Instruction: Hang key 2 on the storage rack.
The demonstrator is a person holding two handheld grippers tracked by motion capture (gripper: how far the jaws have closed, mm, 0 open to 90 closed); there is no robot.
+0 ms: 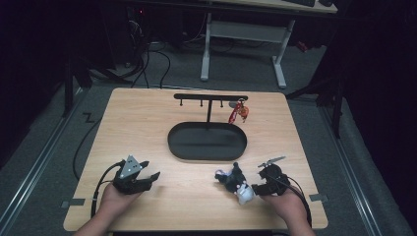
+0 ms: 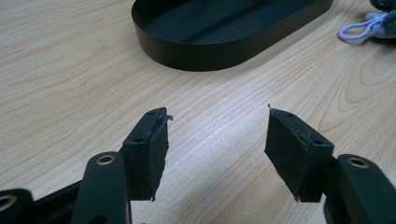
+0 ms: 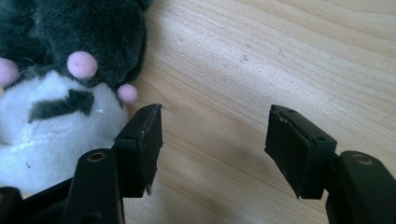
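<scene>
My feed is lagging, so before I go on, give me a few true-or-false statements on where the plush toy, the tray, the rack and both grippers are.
1. The right gripper holds the plush toy. False: its jaws are open, with bare table between them; the toy lies beside one jaw.
2. The left gripper is open and holds nothing. True.
3. The toy lies in the black tray. False: it lies on the table, nearer the person than the tray.
4. A red charm hangs from the rack. True.
5. The rack's post stands at the tray's far side. True.
</scene>
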